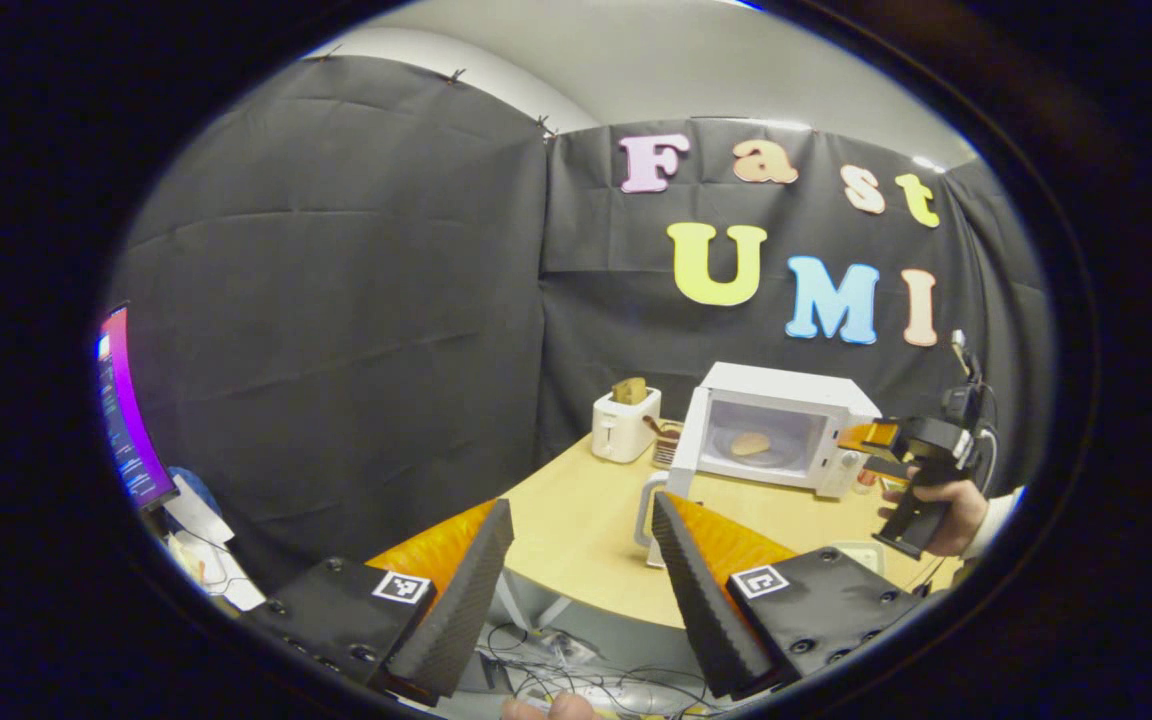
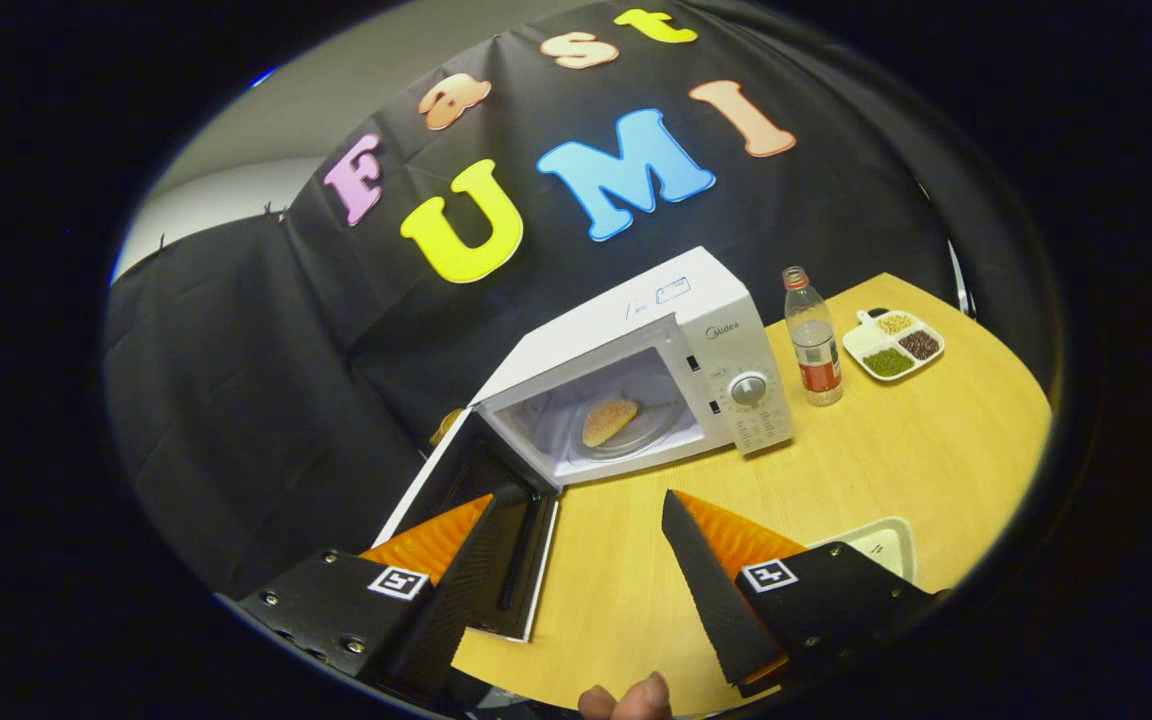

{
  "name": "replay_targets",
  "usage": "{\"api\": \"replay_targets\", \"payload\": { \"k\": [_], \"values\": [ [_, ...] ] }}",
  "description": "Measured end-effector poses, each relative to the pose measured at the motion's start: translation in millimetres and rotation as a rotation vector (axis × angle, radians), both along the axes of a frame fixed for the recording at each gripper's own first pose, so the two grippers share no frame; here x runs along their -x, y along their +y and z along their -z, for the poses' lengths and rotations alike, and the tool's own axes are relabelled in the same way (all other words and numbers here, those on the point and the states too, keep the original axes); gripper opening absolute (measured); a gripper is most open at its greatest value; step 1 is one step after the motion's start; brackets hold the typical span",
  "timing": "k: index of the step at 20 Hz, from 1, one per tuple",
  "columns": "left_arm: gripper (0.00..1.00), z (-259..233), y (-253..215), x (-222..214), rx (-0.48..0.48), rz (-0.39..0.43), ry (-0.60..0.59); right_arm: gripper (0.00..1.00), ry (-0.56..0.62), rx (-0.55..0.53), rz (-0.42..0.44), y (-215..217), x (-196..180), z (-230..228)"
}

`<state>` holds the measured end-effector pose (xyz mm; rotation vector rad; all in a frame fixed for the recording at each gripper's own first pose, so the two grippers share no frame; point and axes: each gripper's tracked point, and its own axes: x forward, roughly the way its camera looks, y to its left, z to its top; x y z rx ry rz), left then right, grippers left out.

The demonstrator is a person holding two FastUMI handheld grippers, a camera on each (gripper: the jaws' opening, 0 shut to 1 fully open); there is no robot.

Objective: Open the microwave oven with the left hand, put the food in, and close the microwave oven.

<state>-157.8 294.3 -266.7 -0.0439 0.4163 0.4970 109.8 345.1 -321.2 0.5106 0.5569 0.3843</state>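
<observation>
A white microwave (image 2: 636,320) stands on the wooden table (image 2: 936,440) with its door (image 2: 476,520) swung wide open to the left. A flat piece of bread (image 2: 609,420) lies on the glass plate inside. My right gripper (image 2: 586,500) is open and holds nothing, a short way in front of the cavity and beside the door. In the left gripper view the microwave (image 1: 766,425) is farther off, with the bread (image 1: 751,443) inside and the door (image 1: 684,455) open. My left gripper (image 1: 581,508) is open and holds nothing, back from the table's near edge. The right gripper (image 1: 876,450) hovers at the microwave's right side in a hand.
A bottle (image 2: 813,340) and a divided dish of grains (image 2: 893,342) stand right of the microwave. A white tray (image 2: 881,545) lies near my right finger. A toaster (image 1: 626,425) with a slice in it stands left of the microwave. A lit monitor (image 1: 126,410) and cables are at the far left.
</observation>
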Motion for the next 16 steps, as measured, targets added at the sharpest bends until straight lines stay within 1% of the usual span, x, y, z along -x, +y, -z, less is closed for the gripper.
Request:
{"api": "replay_targets", "payload": {
  "k": [3,4,5,7,10,12,13,16],
  "values": [
    [0.96,15.5,-18.1,-33.3,0.031,0.027,0.012,0.98,-0.08,0.033,-0.06,-29.8,14.8,-25.5],
    [0.94,21.7,-20.6,-43.1,0.038,0.027,0.019,0.98,-0.096,0.046,-0.07,-41.0,18.2,-30.8],
    [0.91,28.0,-21.8,-51.8,0.04,0.029,0.024,0.98,-0.111,0.049,-0.091,-48.1,22.6,-36.2],
    [0.92,36.7,-17.2,-67.3,0.023,0.023,0.033,0.98,-0.141,0.061,-0.106,-61.2,27.2,-47.2],
    [0.93,54.4,-1.9,-93.0,0.022,0.024,0.057,0.98,-0.167,0.104,-0.085,-82.4,28.9,-53.5],
    [0.94,73.3,16.6,-115.8,0.022,0.035,0.07,0.98,-0.18,0.165,-0.068,-94.6,29.5,-51.1],
    [0.95,86.7,28.4,-127.6,0.025,0.041,0.082,0.98,-0.186,0.204,-0.045,-101.8,27.3,-50.7],
    [0.97,126.8,62.8,-164.6,0.042,0.078,0.118,0.97,-0.16,0.267,0.01,-112.3,26.4,-48.7]
  ]
}}
